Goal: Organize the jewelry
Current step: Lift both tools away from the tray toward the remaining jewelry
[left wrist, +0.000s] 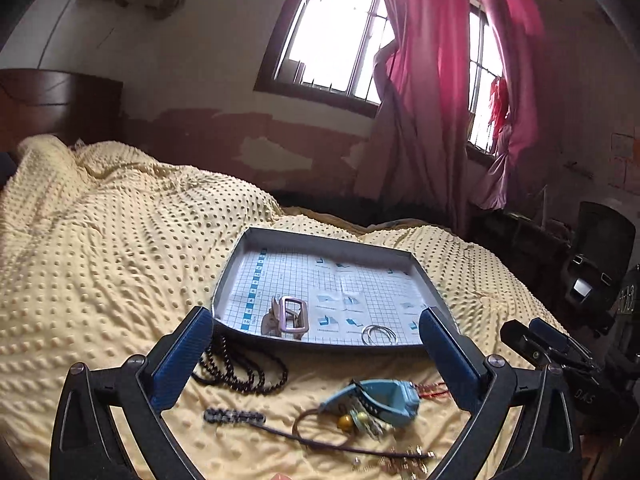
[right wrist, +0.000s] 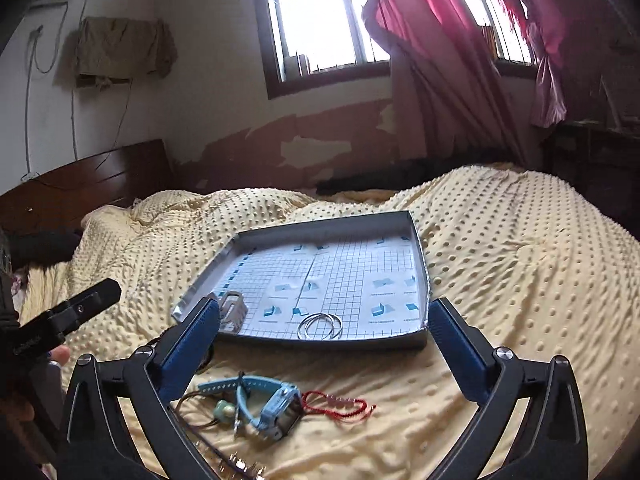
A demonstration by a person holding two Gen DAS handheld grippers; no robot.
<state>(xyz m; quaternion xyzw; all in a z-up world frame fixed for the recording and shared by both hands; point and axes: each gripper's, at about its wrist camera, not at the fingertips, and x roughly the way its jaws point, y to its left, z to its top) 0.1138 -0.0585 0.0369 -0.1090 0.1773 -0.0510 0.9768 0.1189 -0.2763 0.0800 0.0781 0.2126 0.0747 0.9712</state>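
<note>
A shallow grey tray (left wrist: pixel 394 255) (right wrist: pixel 416 240) lined with grid paper lies on the yellow bed. Inside it sit a pale hair clip (left wrist: pixel 286 317) (right wrist: pixel 234 310) and thin silver hoops (left wrist: pixel 378 335) (right wrist: pixel 320 327). In front of the tray lie a black bead necklace (left wrist: pixel 240 370), a grey braided bracelet (left wrist: pixel 234 416), a light blue watch (left wrist: pixel 380 400) (right wrist: pixel 276 402), a red string bracelet (right wrist: pixel 340 402), a brown cord with beads (left wrist: pixel 348 422) (right wrist: pixel 220 406) and gold pieces (left wrist: pixel 404 462) (right wrist: pixel 240 464). My left gripper (left wrist: pixel 316 340) and right gripper (right wrist: pixel 324 324) both hover open above these, holding nothing.
The dotted yellow blanket (left wrist: pixel 100 260) covers the bed around the tray. A dark wooden headboard (right wrist: pixel 88 188) stands at the left, a window with pink curtains (left wrist: pixel 432 80) behind. The other gripper (left wrist: pixel 536 344) (right wrist: pixel 76 308) shows at each view's edge. A dark chair (left wrist: pixel 600 248) stands right.
</note>
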